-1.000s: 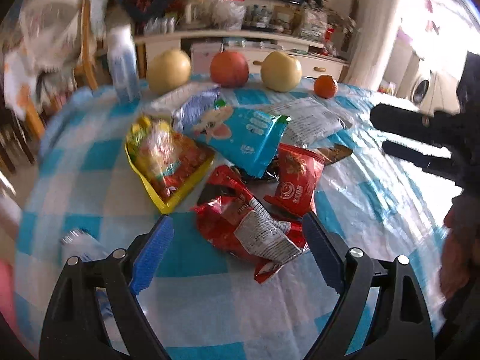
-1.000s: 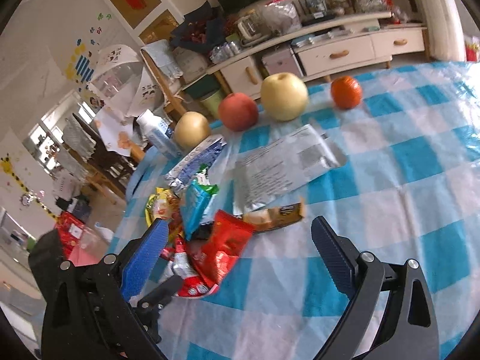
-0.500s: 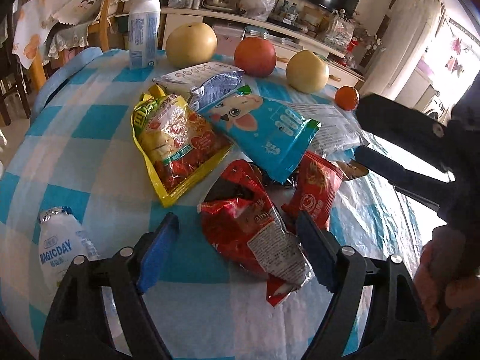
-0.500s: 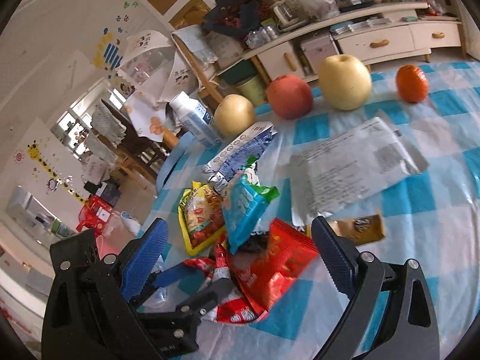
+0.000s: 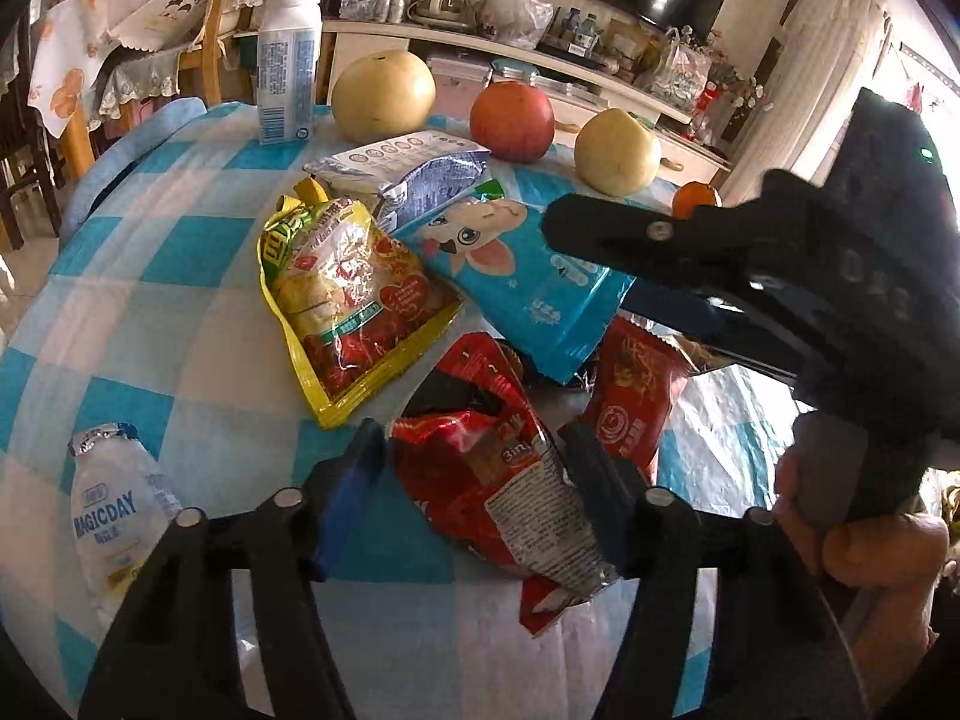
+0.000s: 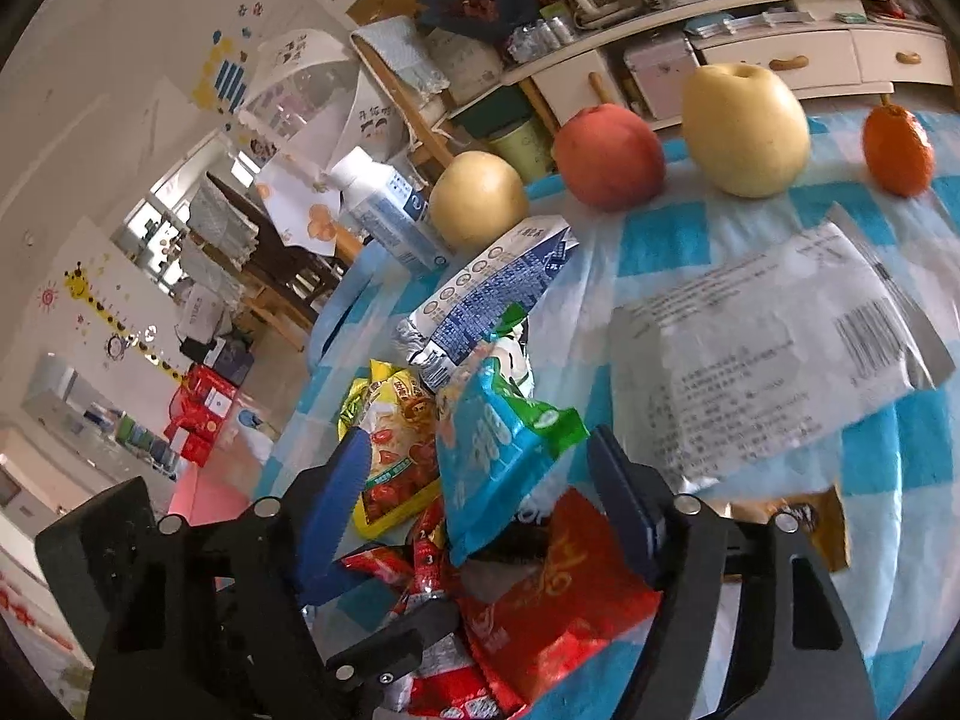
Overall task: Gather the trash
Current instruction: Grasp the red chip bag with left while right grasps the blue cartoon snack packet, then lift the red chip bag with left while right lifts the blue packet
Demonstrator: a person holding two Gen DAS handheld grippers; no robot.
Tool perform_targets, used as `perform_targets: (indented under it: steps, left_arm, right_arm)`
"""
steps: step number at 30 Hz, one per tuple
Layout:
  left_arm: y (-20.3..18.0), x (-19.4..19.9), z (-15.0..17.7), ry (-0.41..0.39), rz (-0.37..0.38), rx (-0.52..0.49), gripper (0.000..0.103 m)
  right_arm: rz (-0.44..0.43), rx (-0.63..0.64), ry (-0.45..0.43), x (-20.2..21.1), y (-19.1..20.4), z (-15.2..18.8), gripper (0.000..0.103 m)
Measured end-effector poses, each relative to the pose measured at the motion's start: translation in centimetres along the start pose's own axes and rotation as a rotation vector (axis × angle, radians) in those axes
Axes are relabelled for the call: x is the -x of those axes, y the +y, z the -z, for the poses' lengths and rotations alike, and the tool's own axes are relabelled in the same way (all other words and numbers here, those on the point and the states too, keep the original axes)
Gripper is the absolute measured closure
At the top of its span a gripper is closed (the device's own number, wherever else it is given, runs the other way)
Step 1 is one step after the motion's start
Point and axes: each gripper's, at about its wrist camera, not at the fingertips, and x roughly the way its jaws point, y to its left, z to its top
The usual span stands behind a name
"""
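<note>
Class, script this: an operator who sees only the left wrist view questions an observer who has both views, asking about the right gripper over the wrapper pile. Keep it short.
Operator: I only see the right gripper from the side. Is anything between its fingers?
Observer: Yes, it straddles the blue snack bag. Its jaws have just been closing, but the pads do not seem to press the bag yet.
Operator: What is that gripper hiding from me?
Observer: A flat silver wrapper with a barcode. It lies on the checked tablecloth, between the pile and the row of fruit.
</note>
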Motion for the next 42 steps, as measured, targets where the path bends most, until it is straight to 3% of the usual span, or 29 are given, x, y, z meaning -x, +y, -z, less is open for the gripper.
perform_targets:
  steps: [8,13,22,42]
  left_arm:
    - [0.1,0.1,0.1,-0.003,0.014,-0.001,0.046]
    - [0.4,0.2,0.1,0.002,0.027,0.006,0.047]
    - [1.5,0.7,0.1,0.004,0.049,0.03,0.05]
    - [5.4,5.7,0.4,-0.089,0.124,0.08,0.054]
  right_arm:
    - [0.013,0.04,0.04,-1.9,0.2,0.1,0.046]
    - [0.02,0.034,0.036,-1.8,0.2,0.2,0.065]
    - [0.009,0.035,0.026,-0.9,0.4,0.2,0.078]
    - [0.026,0.151,-0.065,2.8,3.9,1.5,0.082]
